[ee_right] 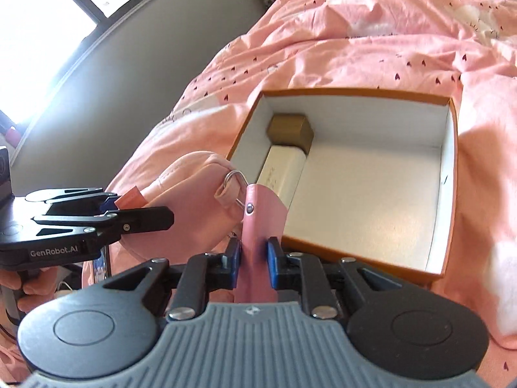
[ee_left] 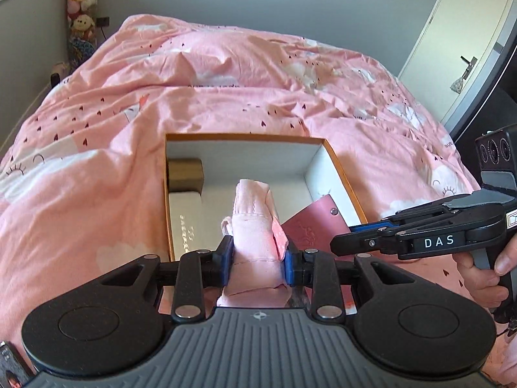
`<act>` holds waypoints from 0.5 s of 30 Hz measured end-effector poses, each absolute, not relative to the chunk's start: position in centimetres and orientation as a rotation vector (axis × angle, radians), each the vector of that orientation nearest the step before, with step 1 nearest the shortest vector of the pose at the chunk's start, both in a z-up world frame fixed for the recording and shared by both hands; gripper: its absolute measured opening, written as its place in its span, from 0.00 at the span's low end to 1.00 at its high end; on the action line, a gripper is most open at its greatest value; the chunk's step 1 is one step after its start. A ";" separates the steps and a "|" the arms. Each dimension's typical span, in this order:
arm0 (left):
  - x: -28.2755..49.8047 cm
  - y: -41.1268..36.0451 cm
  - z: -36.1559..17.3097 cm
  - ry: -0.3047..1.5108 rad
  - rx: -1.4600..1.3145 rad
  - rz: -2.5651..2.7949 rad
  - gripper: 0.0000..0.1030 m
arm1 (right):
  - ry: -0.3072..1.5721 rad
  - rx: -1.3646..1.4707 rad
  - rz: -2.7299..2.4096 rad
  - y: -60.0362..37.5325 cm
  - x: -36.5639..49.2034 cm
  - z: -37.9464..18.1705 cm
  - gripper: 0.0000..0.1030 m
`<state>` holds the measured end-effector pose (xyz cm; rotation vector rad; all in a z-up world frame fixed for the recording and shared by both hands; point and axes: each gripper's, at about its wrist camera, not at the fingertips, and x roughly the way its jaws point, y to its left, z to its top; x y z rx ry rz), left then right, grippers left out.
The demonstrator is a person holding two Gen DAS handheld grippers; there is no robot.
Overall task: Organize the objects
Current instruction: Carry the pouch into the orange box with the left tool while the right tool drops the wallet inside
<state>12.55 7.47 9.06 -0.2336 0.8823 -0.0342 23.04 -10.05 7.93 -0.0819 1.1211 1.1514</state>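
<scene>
My left gripper (ee_left: 258,258) is shut on a soft pink fabric pouch (ee_left: 255,213), which hangs above the near edge of an open orange box with white walls (ee_left: 242,137). The pouch (ee_right: 194,200) carries a metal ring (ee_right: 234,177). My right gripper (ee_right: 253,258) is shut on a flat pink leather wallet with a snap (ee_right: 261,216), held upright just left of the box (ee_right: 355,119). Each gripper shows side-on in the other's view: the right gripper (ee_left: 342,245) with the wallet (ee_left: 310,226), the left gripper (ee_right: 161,218) beside the pouch. A hand grips each handle.
Inside the box a small gold box (ee_right: 290,131) and a white box (ee_right: 284,168) lie along the left wall. The box rests on a rumpled pink duvet (ee_left: 226,74). Plush toys (ee_left: 80,6) stand in the far corner, a white door (ee_left: 468,48) at right, a bright window (ee_right: 38,32) at left.
</scene>
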 end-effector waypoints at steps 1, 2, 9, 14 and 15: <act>13.1 7.4 9.2 0.868 -0.222 -0.028 0.33 | 1.106 -0.069 1.145 -10.3 23.7 8.6 0.18; 13.7 7.4 9.2 0.855 -0.213 -0.019 0.33 | 1.093 -0.058 1.136 -10.2 24.2 8.8 0.18; 18.2 7.6 6.3 0.834 -0.162 0.072 0.33 | 1.064 -0.006 1.033 -7.7 28.8 6.7 0.18; 20.0 8.2 3.5 0.865 -0.192 0.114 0.33 | 1.136 0.032 0.979 -4.9 31.9 1.8 0.18; 20.1 8.0 3.1 0.863 -0.172 0.132 0.33 | 1.147 0.033 0.969 -4.4 32.3 1.0 0.18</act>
